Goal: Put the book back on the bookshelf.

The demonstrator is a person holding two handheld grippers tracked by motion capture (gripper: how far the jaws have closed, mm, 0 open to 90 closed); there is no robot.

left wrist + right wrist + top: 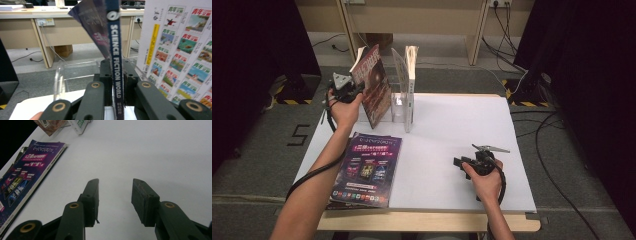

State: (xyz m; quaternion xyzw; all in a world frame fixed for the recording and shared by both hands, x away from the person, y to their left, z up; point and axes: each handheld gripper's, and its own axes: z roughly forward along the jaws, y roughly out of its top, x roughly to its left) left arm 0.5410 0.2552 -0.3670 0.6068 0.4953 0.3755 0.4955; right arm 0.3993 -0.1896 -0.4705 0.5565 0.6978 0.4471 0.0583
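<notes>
At the far left of the white desk (452, 145), the left hand-held gripper (354, 89) is clamped on the dark-blue spine of a thin red-covered magazine (373, 85), lettered "SCIENCE FICTION WORLD" and held upright just beside a clear acrylic stand (399, 107) with a white magazine (409, 75) in it. A purple glossy magazine (368, 167) lies flat at the near left. Further right, the right hand-held gripper (115, 195) rests low over bare desk, its jaws spread wide with nothing between them.

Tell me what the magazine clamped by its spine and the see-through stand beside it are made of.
Dark-spined magazine: paper, probably with a glossy cover; printed spine lettering, cover curling away. See-through stand: likely clear acrylic or similar plastic; the floor shows through it and its curved edge catches light.
</notes>
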